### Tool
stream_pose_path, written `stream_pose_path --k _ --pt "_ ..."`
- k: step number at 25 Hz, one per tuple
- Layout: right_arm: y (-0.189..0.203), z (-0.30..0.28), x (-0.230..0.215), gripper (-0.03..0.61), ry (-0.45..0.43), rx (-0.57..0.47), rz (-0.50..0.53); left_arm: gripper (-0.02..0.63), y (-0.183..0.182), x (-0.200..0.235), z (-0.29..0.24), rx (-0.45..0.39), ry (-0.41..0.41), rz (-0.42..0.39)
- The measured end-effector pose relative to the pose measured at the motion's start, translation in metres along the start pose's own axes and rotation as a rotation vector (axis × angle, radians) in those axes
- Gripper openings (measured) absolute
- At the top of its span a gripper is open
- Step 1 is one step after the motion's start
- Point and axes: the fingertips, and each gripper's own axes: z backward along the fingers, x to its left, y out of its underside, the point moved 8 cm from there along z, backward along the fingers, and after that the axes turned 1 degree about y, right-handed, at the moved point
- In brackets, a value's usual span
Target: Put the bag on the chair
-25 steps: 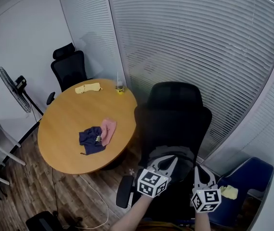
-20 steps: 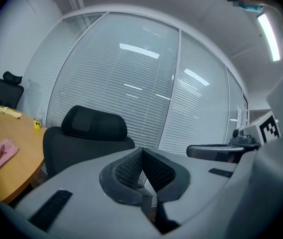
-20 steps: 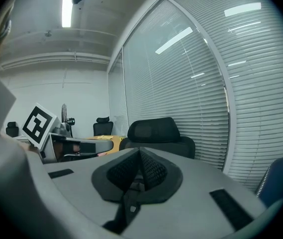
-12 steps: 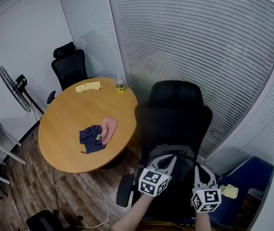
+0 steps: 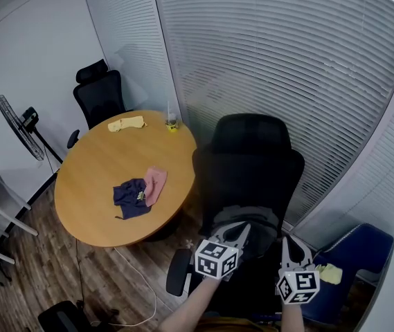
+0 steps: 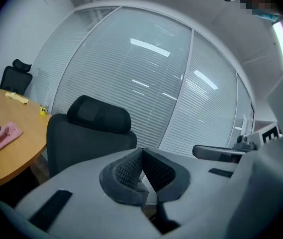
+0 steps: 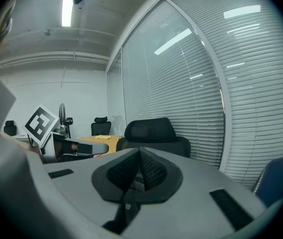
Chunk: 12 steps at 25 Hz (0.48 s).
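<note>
A black high-backed office chair [image 5: 248,171] stands right in front of me, its seat under both grippers. It also fills the left gripper view [image 6: 94,128] and shows in the right gripper view [image 7: 151,131]. My left gripper [image 5: 244,227] and right gripper [image 5: 287,241] hover side by side over the seat, both shut with nothing between the jaws [image 6: 141,151] [image 7: 139,152]. A dark blue soft item [image 5: 131,199], perhaps the bag, lies on the round wooden table [image 5: 100,171] beside a pink cloth [image 5: 156,185], far from both grippers.
A yellow cloth [image 5: 127,124] and a small cup [image 5: 172,124] sit at the table's far edge. A second black chair [image 5: 100,99] stands behind the table, a fan [image 5: 20,126] at the left. A blue seat [image 5: 366,254] holds a yellow cloth [image 5: 329,275]. Blinds cover the glass wall.
</note>
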Motion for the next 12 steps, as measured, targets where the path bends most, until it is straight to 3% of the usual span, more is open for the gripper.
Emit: stream_pose_path --k 12 --pt "0.0037 0.0047 -0.0101 0.012 0.012 0.011 -0.016 0.023 0.0045 0.0012 0.0018 0.007 -0.031 0.013"
